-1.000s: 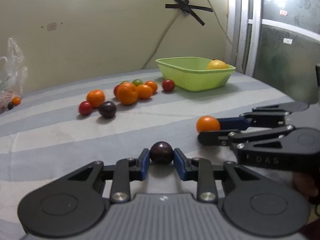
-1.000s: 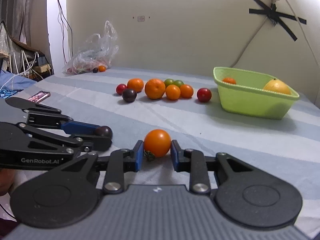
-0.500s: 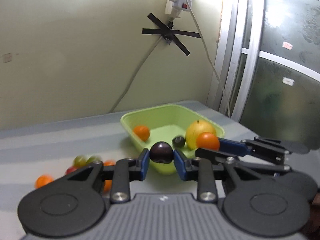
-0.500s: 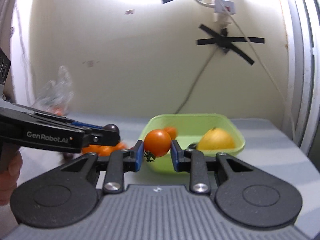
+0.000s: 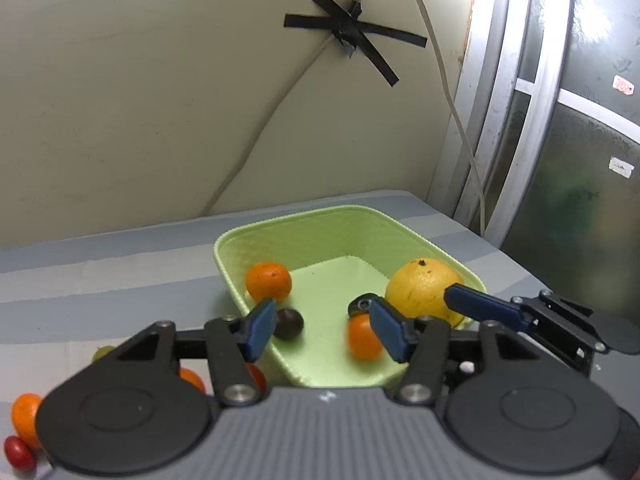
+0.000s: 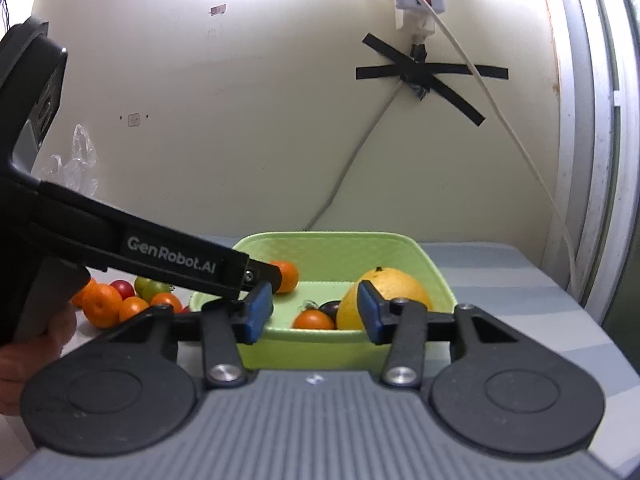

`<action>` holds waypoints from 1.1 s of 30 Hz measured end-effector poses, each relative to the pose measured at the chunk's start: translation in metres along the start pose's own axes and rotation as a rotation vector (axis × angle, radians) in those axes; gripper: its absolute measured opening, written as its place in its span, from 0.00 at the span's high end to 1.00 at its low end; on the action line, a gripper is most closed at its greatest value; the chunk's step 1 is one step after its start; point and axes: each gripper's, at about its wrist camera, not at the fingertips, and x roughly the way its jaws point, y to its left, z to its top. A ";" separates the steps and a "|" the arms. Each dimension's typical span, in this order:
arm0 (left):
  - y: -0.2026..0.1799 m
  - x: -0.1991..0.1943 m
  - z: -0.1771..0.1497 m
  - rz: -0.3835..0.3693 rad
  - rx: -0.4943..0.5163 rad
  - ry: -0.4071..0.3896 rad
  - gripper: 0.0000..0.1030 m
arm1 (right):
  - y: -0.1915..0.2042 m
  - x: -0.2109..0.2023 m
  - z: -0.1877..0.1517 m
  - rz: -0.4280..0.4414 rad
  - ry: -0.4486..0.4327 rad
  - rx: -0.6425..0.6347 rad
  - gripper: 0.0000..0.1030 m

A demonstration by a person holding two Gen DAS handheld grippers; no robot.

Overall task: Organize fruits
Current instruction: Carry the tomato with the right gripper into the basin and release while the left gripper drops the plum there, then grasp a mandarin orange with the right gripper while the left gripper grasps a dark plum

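- Now the left gripper (image 5: 326, 330) hangs over the light green plastic basket (image 5: 280, 236); its blue pads have just been opening and nothing is pinched between them.
- Below it, a dark purple round fruit (image 5: 289, 323) lies on the basket floor beside a small orange mandarin (image 5: 268, 282).
- Likewise the right gripper (image 6: 314, 312) has just been opening and is empty; a blurred orange tomato (image 5: 362, 342) sits inside the basket near a large yellow citrus (image 5: 420, 288).
- More small fruits (image 6: 120, 300) remain on the striped cloth (image 5: 100, 280).

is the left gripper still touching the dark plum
Apart. The left wrist view shows the left gripper, its jaws just opened, with the dark plum lying loose in the basket beyond.
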 end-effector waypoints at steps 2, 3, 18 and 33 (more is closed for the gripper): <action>0.009 -0.019 0.001 0.012 -0.013 -0.039 0.48 | 0.000 -0.004 0.000 -0.006 -0.015 0.004 0.51; 0.016 -0.031 0.001 0.017 -0.027 -0.062 0.47 | -0.001 -0.005 0.000 -0.006 -0.024 0.009 0.51; 0.123 -0.158 -0.118 0.329 -0.211 -0.068 0.47 | 0.011 -0.021 0.002 0.006 -0.081 0.034 0.55; 0.095 -0.099 -0.105 0.278 -0.054 -0.019 0.46 | 0.116 0.024 0.004 0.271 0.147 -0.091 0.58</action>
